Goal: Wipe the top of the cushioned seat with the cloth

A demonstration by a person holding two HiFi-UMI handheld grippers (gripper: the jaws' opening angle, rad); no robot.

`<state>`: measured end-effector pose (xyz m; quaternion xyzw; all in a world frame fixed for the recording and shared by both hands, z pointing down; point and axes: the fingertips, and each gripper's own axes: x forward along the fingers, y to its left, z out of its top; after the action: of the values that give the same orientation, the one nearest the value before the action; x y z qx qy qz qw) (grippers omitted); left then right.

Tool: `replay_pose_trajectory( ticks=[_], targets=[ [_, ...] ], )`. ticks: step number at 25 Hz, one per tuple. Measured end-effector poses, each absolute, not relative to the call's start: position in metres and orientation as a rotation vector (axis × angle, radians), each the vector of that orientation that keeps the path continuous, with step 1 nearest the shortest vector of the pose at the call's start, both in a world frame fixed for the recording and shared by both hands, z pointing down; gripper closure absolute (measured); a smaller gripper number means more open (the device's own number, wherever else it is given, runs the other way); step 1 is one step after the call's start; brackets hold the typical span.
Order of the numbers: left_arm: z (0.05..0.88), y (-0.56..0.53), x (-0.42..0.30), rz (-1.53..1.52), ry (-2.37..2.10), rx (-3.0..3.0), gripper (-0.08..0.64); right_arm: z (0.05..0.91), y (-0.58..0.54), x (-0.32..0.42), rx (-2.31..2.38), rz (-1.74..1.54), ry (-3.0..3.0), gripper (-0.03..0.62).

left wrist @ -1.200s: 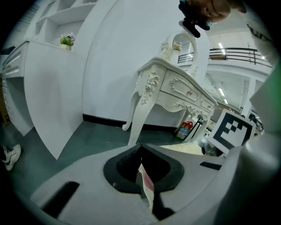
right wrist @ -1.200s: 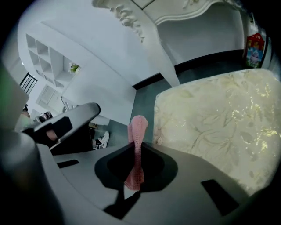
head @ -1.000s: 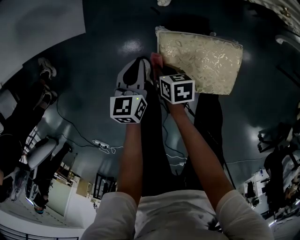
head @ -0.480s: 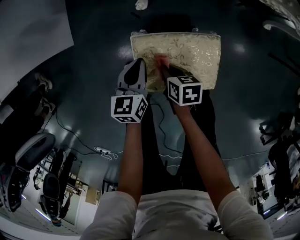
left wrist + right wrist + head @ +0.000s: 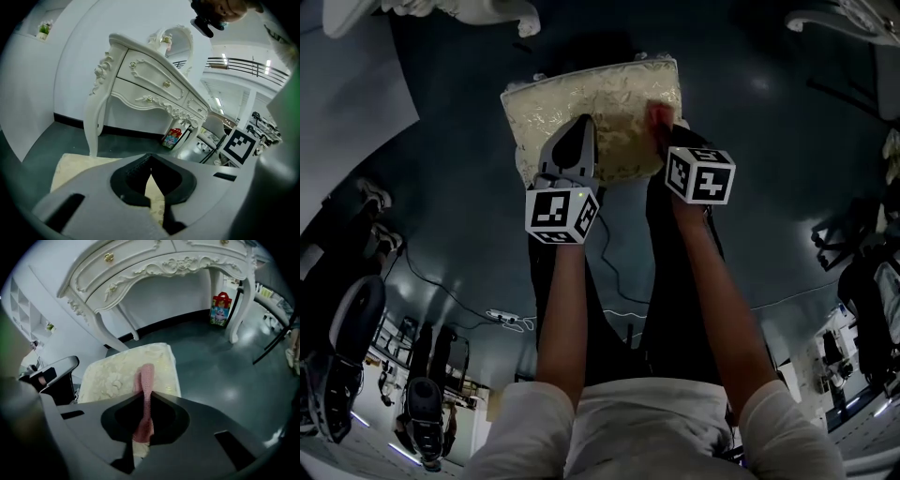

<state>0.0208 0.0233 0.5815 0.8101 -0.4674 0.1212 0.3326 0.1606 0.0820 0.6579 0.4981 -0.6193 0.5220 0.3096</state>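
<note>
We ought to press the cloth (image 5: 145, 376) flat and sweep the seat (image 5: 112, 373) in even, overlapping passes, light enough not to bunch it. Our right gripper (image 5: 143, 397) has its jaws clamped on the cloth, which trails ahead of them over the seat. Our left gripper (image 5: 150, 161) has its jaws closed on nothing, with the seat just beneath them.

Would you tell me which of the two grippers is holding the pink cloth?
The right gripper: its jaws pinch the pink cloth, while the left gripper is shut on nothing.
</note>
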Motion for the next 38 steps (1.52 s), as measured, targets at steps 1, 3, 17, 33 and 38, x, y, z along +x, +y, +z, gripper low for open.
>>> replay_pose_trajectory(
  ticks=[1,3,17,33,38],
  targets=[
    [0.582,0.024,0.025,0.316,-1.217,2.117,0.546,0.658,0.082,0.171,1.334,1.375,-1.625,0.569],
    [0.582,0.025,0.03,0.317,-1.21,2.118,0.546,0.659,0.082,0.187,1.363,1.352,-1.598,0.569],
    [0.569,0.03,-0.023,0.299,-1.29,2.095,0.546,0.645,0.077,0.18,1.408,1.295,-1.567,0.568],
    [0.557,0.049,-0.187,0.334,-1.45,2.005,0.546,0.649,0.116,-0.142,0.827,1.446,-1.86,0.568],
    [0.572,0.043,-0.179,0.343,-1.431,1.995,0.546,0.674,0.118,-0.135,0.795,1.522,-1.789,0.568]
  ],
)
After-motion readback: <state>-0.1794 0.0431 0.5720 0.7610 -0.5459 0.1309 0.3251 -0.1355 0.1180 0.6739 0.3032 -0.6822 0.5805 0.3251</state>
